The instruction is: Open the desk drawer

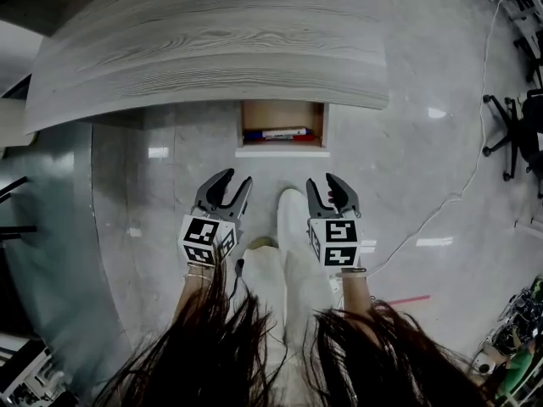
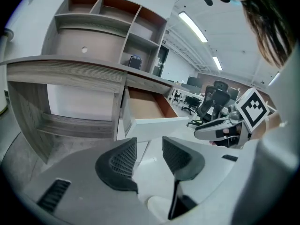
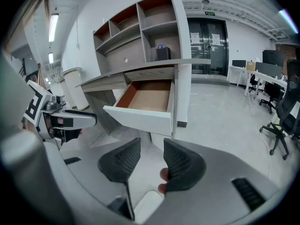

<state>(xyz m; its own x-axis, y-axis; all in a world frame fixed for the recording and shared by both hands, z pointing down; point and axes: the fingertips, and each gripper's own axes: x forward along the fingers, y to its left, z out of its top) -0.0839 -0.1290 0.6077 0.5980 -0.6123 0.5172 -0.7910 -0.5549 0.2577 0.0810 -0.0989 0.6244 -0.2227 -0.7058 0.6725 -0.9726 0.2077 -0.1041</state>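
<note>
Office: desks point(image 3: 241, 71), swivel chairs point(image 3: 281, 121), shelving point(image 3: 140, 27).

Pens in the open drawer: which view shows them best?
Head view: it looks down into the white-fronted drawer onto the blue and red pens. Both gripper views show only its front and brown inside.

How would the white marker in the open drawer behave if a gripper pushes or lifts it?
The white marker looks like a rigid round barrel lying on its side in the drawer, so a nudge would probably roll it. It seems small, so likely light. Its smooth-looking body might slip unless gripped across the middle.
</note>
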